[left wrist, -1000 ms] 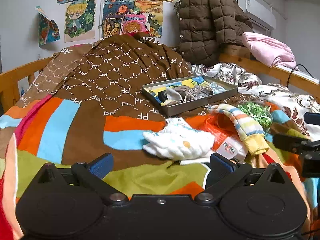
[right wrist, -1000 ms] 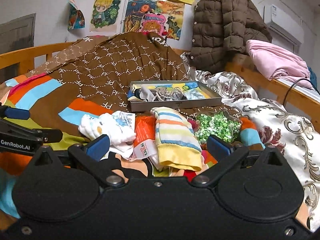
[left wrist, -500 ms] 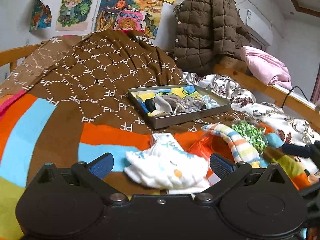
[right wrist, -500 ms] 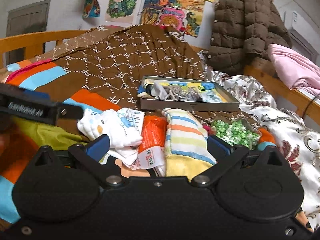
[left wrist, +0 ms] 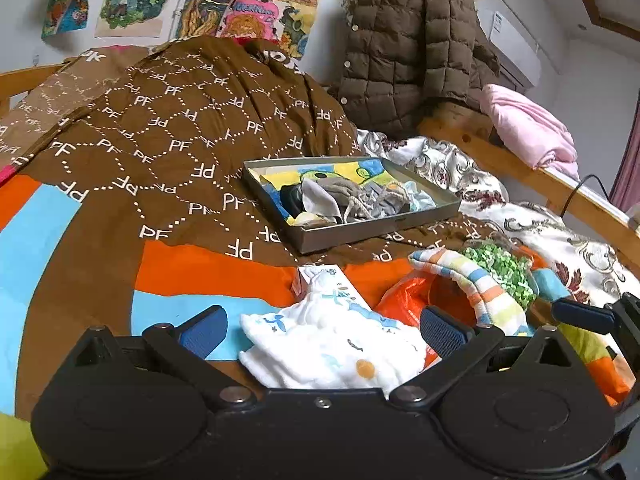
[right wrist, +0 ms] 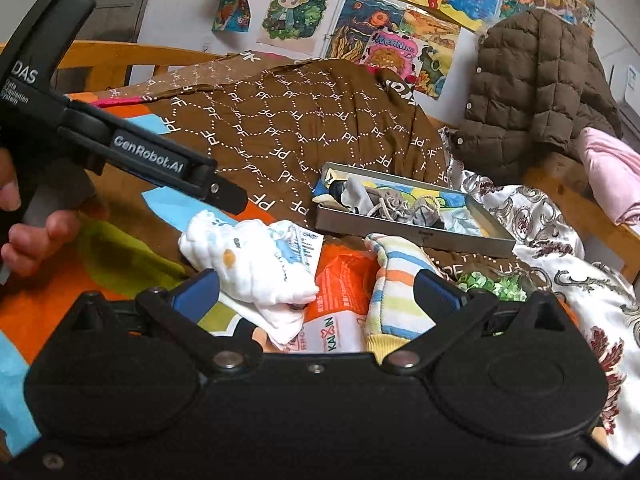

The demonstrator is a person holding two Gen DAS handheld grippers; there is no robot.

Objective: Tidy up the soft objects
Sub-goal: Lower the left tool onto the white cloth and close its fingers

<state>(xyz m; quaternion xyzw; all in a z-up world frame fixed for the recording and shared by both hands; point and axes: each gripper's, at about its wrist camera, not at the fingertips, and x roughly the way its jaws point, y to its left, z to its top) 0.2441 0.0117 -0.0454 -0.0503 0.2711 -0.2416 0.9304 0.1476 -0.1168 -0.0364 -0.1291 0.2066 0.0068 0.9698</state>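
A child's bedroom: cartoon drawings taped to the wall, a brown quilted jacket (left wrist: 412, 48) slung over the wooden bed rail, and under my tongs a bed spread with a brown monogram blanket (left wrist: 180, 136) over a quilt of orange and blue blocks. Further up the bed sits a shallow grey tray (left wrist: 380, 224) already holding a few soft things, a grey drawstring pouch among them. Nearer me lies the loose heap: a white printed baby cloth (left wrist: 332, 352), a striped sock (right wrist: 396, 280), an orange plastic bag (right wrist: 344, 276) and a bag of green bits (left wrist: 500, 268). My left gripper (left wrist: 322, 330) has its jaws wide apart, and the white cloth lies right between the blue pads (left wrist: 204, 330), not yet clamped. My right gripper (right wrist: 316, 292) is spread just as wide, holding nothing, with the white cloth at its left pad and the striped sock at its right. I take the step in hand to be picking up the white cloth with the left. To do that well I should sink the jaws until the pads bracket the thick bunched middle, not a thin edge, and close firmly, since loose fabric slips. A small printed carton (left wrist: 316, 276) lies touching the far side of the cloth, so I'd keep the bite low and near me. Lift straight up, then carry toward the tray.
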